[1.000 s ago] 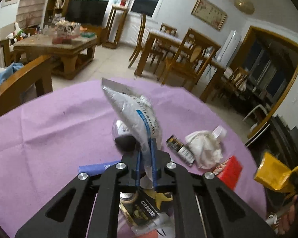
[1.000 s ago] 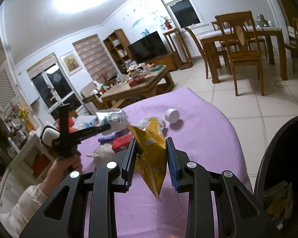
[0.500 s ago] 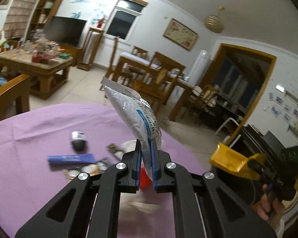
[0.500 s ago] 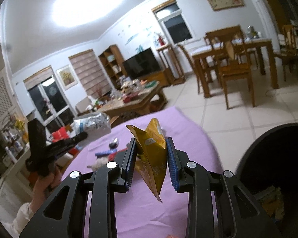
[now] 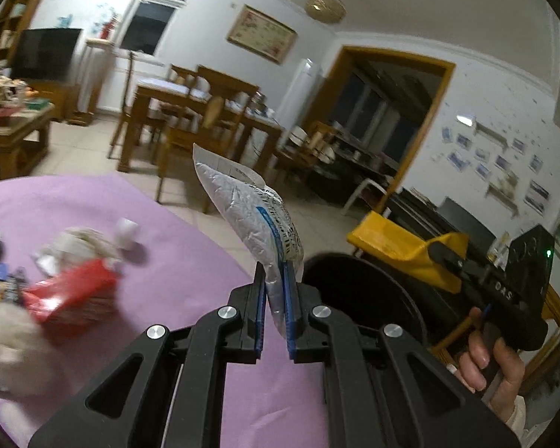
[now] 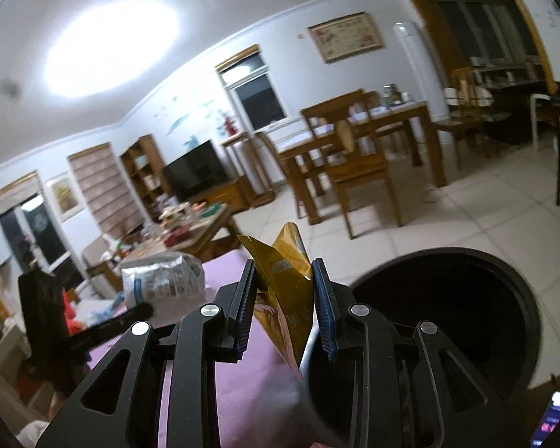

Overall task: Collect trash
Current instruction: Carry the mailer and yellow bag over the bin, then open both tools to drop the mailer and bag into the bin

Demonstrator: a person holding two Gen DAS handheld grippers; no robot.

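Black bin (image 6: pixel 448 328) now nearer, red box (image 5: pixel 71 295) blurred

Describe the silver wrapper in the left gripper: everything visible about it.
The silver wrapper is a crinkled, foil-looking pouch with white panels, small black print and a blue stripe down one side. It stands nearly upright, leaning a little left, its flat sealed end on top. The left gripper is shut on its lower end, the blue-padded fingers pinching it flat; nothing else touches it. It is held in the air at the edge of the purple tablecloth, beside the black trash bin.
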